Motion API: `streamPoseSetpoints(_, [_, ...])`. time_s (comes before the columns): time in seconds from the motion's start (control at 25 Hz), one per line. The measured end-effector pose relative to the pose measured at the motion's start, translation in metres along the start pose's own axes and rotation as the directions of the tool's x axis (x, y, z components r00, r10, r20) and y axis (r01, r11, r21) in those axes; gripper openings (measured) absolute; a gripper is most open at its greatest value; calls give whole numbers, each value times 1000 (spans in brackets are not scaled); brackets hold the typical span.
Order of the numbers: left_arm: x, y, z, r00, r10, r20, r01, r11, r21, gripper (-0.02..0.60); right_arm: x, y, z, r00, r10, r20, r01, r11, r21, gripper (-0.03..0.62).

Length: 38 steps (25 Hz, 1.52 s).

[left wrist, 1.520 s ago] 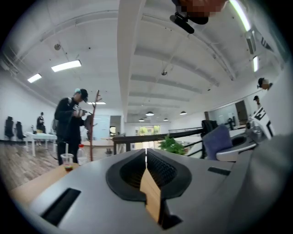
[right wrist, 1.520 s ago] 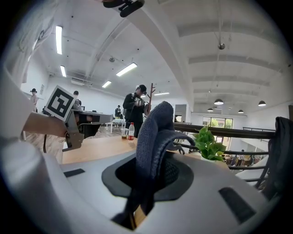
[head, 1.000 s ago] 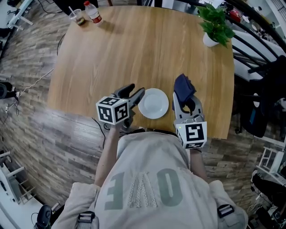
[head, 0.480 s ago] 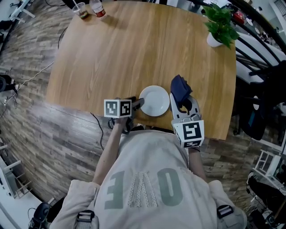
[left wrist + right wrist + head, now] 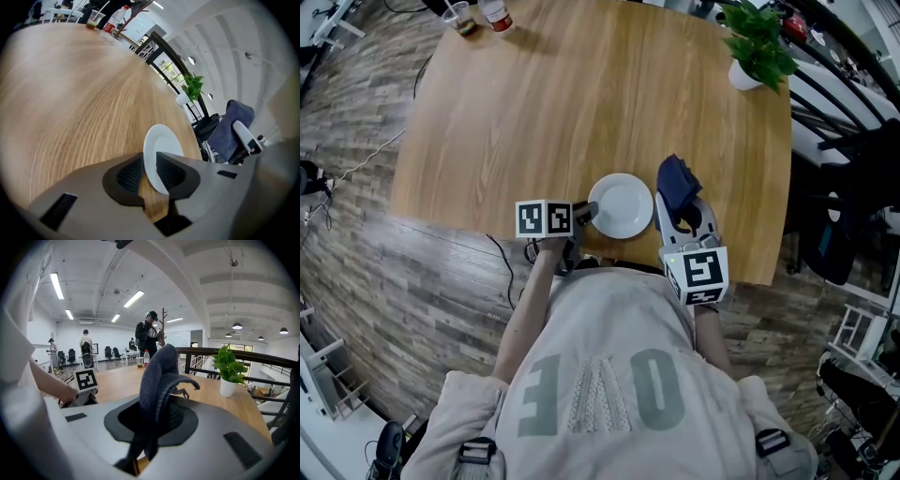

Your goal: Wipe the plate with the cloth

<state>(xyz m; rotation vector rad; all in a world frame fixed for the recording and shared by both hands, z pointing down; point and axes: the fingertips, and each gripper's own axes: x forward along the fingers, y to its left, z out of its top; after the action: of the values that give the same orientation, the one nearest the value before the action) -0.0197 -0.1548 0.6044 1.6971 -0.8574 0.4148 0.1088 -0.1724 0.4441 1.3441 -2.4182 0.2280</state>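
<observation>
Now pinching the rim of the white plate [image 5: 621, 205] at the table's [image 5: 534, 112] near edge with the left gripper [image 5: 588, 211], after just closing its jaws — likely stiff, slick, breakable, so best held by the rim. Clamping the soft navy cloth [image 5: 677, 180] in the right gripper [image 5: 682, 208], just beside.

Tabletop [image 5: 581, 112]: light wood grain, rounded corners, mostly bare. A round white plate [image 5: 623, 204] sits on it close to the near edge, a bit right of centre. The far-left corner has a clear cup [image 5: 461, 17] with a straw and dark drink just beside a red-labelled bottle [image 5: 496, 14], both upright, and the far-right corner has a leafy green plant [image 5: 757, 37] in a small white pot. All three stand well apart from the plate, and the table itself stands on a grey-brown plank floor [image 5: 384, 281].
</observation>
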Motion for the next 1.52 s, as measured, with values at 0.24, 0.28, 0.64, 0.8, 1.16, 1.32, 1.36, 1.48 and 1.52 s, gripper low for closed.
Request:
streamPoseSetpoints(0.24, [2,4,1,1000,10,4,-10,1000,-20,51,3,-3,-8,999,-5,-44,3,999,-48,57])
streamPoseSetpoints(0.28, [2,4,1,1000,7,11,-7,1000,-26,49,7,-1,-15,998,5,-69,-9,998,-66,57])
streamPoseSetpoints(0.64, [4,4,0,999,3,38,-1,999,-45,46,57,6,-115,857,98,-506,-292,902,-319,57])
streamPoseSetpoints(0.8, [2,4,1,999,-1,53,4,999,-50,44,66,12,-127,811,92,-577,-375,839,-394,57])
streamPoseSetpoints(1.16, [1,4,2,998,3,67,1,998,-58,44,67,24,-135,773,42,-633,-450,740,-500,57])
streamPoseSetpoints(1.32, [1,5,3,997,5,78,1,997,-75,41,53,34,-142,739,58,-671,-509,700,-500,57])
streamPoseSetpoints(1.36, [1,4,4,997,3,79,3,997,-77,41,49,36,-144,730,65,-681,-524,693,-496,57])
streamPoseSetpoints(1.48, [1,4,4,997,-2,78,8,997,-80,40,35,44,-148,705,88,-704,-558,682,-473,57])
streamPoseSetpoints(1.52, [1,4,4,997,-1,79,7,997,-79,40,30,48,-149,695,103,-712,-571,682,-458,57])
